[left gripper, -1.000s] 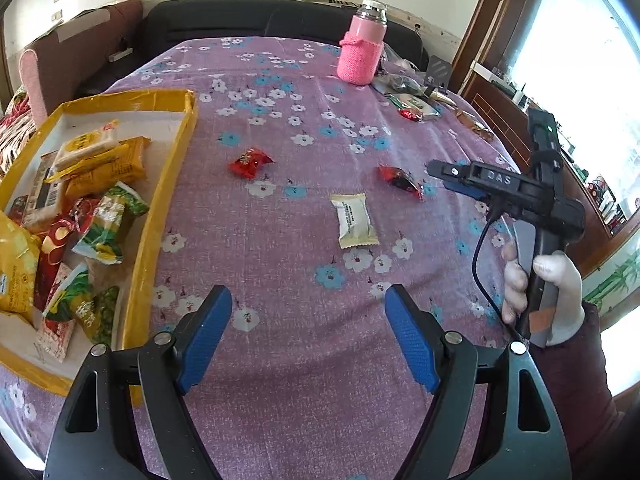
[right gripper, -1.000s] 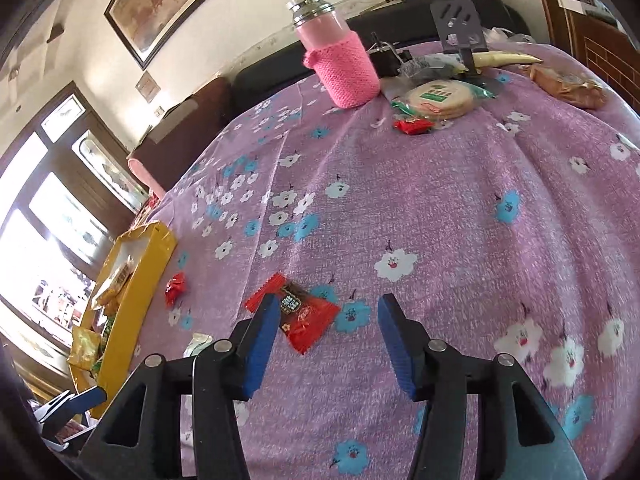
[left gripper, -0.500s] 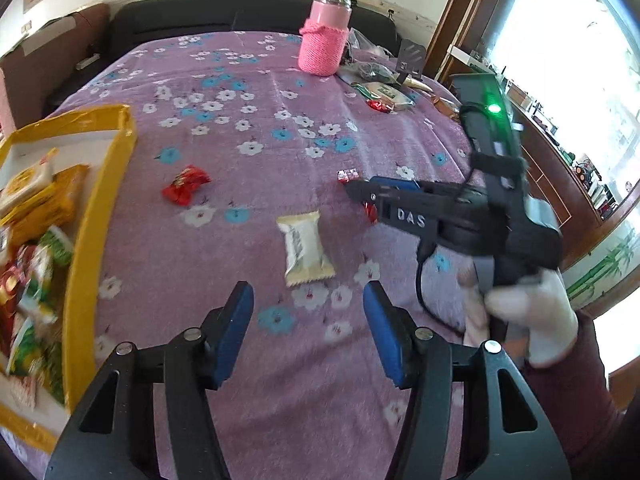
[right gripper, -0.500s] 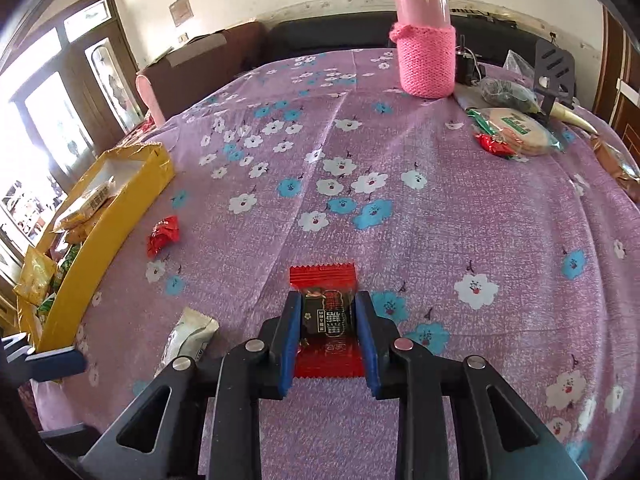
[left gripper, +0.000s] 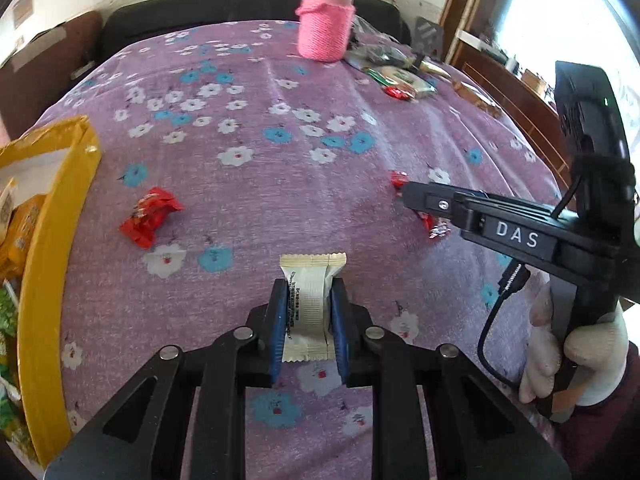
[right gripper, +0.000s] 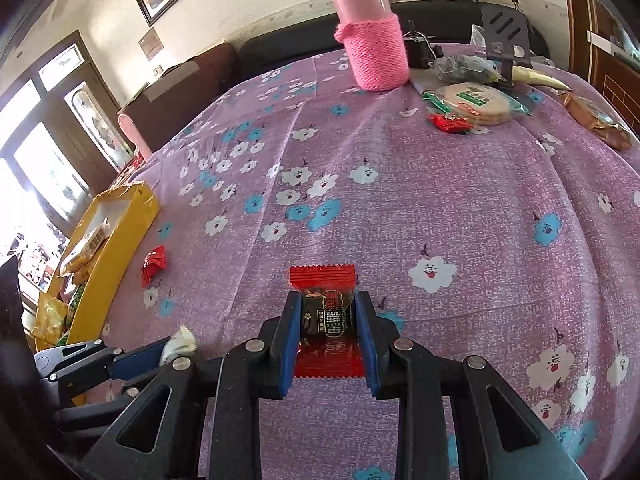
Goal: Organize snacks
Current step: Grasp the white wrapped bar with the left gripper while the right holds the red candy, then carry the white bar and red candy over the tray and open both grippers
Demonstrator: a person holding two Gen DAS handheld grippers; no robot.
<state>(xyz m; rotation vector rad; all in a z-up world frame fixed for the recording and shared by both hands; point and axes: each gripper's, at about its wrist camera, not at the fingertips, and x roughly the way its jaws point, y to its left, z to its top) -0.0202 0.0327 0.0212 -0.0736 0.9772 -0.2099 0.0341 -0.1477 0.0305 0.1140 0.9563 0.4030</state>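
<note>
**Snacks: 2 clamped, 1 loose wrapper near the box**

Snacks are in both of my tools right now. My left gripper [left gripper: 307,308] is clamped on the cream packet [left gripper: 311,285], blue pads pressing its 2 long sides, with its far end sticking out past the tips. My right gripper [right gripper: 328,320] is clamped the same way on the red-and-black candy [right gripper: 325,304], whose crimped far edge shows beyond the pads. I cannot tell whether either snack has left the purple floral cloth [right gripper: 460,200] or is only pinched against it.

Moving outward, a crumpled red candy [left gripper: 150,216] lies alone on the cloth, to the left of the cream packet and near the yellow box [left gripper: 56,208]. That box sits at the left edge and already has several packets inside, yellow and green ones as far as I can see. At the far right there is a small cluster: another red candy [right gripper: 450,123] touching a round wrapped cake [right gripper: 476,102], with a pink knitted bottle [right gripper: 370,46] standing just beyond them.

My judgement is that the sorting is well along but not finished. The box is partly filled; the 2 held snacks must be carried left and dropped in, then the crumpled red one collected. Whether the far cluster belongs to the job I cannot say.
</note>
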